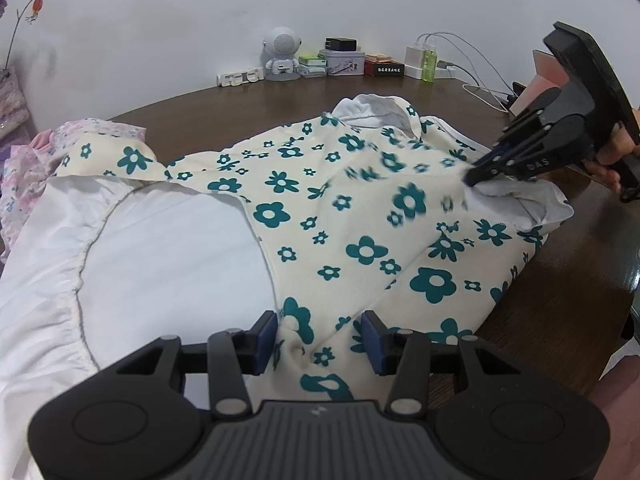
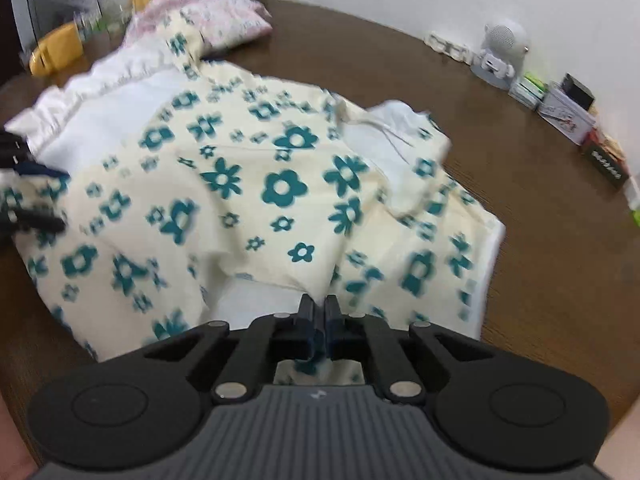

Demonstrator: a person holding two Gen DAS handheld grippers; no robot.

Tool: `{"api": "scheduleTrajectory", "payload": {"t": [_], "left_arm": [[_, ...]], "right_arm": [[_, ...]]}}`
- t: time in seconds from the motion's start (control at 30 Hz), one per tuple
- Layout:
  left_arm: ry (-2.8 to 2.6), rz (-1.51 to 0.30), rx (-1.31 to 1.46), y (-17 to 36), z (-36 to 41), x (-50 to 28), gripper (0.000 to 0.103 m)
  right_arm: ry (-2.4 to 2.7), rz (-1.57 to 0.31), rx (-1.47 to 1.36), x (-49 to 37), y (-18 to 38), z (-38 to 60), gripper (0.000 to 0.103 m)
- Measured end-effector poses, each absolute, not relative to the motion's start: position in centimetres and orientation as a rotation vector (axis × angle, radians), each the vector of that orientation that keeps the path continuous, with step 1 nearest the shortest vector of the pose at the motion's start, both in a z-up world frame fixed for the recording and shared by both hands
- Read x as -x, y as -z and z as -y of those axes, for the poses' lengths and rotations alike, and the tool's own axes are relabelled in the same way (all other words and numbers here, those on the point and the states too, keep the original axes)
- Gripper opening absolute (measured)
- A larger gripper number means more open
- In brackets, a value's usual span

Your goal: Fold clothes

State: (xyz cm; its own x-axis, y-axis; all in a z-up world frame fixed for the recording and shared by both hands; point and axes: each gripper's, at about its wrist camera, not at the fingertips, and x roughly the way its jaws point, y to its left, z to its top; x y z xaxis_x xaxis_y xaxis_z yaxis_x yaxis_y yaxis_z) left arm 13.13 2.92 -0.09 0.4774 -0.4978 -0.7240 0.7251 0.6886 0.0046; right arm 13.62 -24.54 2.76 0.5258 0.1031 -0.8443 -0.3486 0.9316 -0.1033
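A cream garment with teal flowers and a white lining lies spread on the brown table. At the near edge my left gripper has a bunched fold of the flowered cloth between its blue pads, which press on it from both sides. My right gripper, held by a hand at the far right, has its tips together on the garment's white-lined edge. In the right wrist view the garment looks blurred. There the right gripper is shut with cloth pinched between its fingers, and the left gripper shows at the left edge.
Pink flowered clothes are piled at the table's left. Along the wall stand a white robot-shaped speaker, small boxes and chargers with cables. A yellow plush toy lies at the far left corner.
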Motion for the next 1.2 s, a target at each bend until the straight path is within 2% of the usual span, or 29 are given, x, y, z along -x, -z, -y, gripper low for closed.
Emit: {"api": "scheduleTrajectory", "payload": {"t": [0.07, 0.13, 0.17, 0.2, 0.23, 0.37, 0.43, 0.5, 0.53, 0.73, 0.83, 0.9, 0.97, 1.03, 1.07, 1.1, 1.13, 1.2], "left_arm": [[0.763, -0.761, -0.330, 0.1, -3.0, -13.2, 0.045], [0.762, -0.760, -0.329, 0.1, -3.1, -13.3, 0.045], [0.761, -0.760, -0.330, 0.1, -3.1, -13.3, 0.045], [0.761, -0.760, -0.330, 0.1, -3.2, -13.3, 0.045], [0.761, -0.760, -0.329, 0.0, -3.2, -13.4, 0.045], [0.760, -0.760, -0.329, 0.1, -3.2, -13.3, 0.045], [0.759, -0.759, -0.328, 0.1, -3.2, -13.2, 0.045], [0.758, -0.758, -0.325, 0.1, -3.3, -13.2, 0.045], [0.757, -0.757, -0.325, 0.1, -3.3, -13.1, 0.045], [0.755, -0.760, -0.321, 0.1, -3.4, -13.1, 0.046], [0.746, -0.749, -0.307, -0.3, -3.8, -13.0, 0.046], [0.740, -0.720, -0.287, -1.2, -4.6, -12.6, 0.050], [0.725, -0.685, -0.254, -2.3, -5.9, -11.7, 0.059], [0.704, -0.650, -0.225, -3.4, -7.3, -10.3, 0.078], [0.688, -0.635, -0.219, -3.7, -8.0, -9.5, 0.084], [0.673, -0.620, -0.212, -4.1, -8.7, -8.6, 0.092], [0.658, -0.607, -0.207, -4.4, -9.3, -7.7, 0.094], [0.622, -0.598, -0.197, -4.6, -10.2, -5.9, 0.099]], "right_arm": [[-0.288, -0.986, 0.234, -13.2, -3.2, 25.5, 0.005], [-0.318, -0.978, 0.159, -12.8, -4.0, 26.7, 0.010], [-0.333, -0.973, 0.122, -12.6, -4.3, 27.2, 0.028], [-0.340, -0.960, 0.079, -12.4, -4.8, 27.9, 0.051], [-0.319, -0.927, 0.032, -12.3, -5.5, 28.7, 0.055], [-0.135, -0.897, -0.026, -13.7, -5.4, 30.9, 0.052], [-0.103, -0.911, -0.083, -14.7, -4.4, 31.8, 0.037], [-0.117, -0.923, -0.101, -15.2, -3.3, 31.9, 0.009], [-0.107, -0.920, -0.080, -15.4, -3.0, 31.7, 0.005], [-0.045, -0.922, -0.047, -15.9, -3.5, 32.4, 0.006], [-0.127, -0.870, -0.132, -14.4, -5.0, 32.1, 0.019], [-0.218, -0.829, -0.134, -12.6, -6.0, 30.8, 0.043], [-0.274, -0.798, -0.081, -10.4, -6.6, 29.2, 0.053], [-0.317, -0.770, -0.038, -8.1, -7.0, 27.8, 0.074], [-0.330, -0.752, -0.018, -6.8, -7.1, 27.2, 0.089], [-0.340, -0.736, 0.003, -5.6, -7.3, 26.6, 0.098], [-0.342, -0.719, 0.027, -4.6, -7.5, 26.0, 0.101], [-0.329, -0.689, 0.080, -2.9, -7.5, 25.4, 0.103]]}}
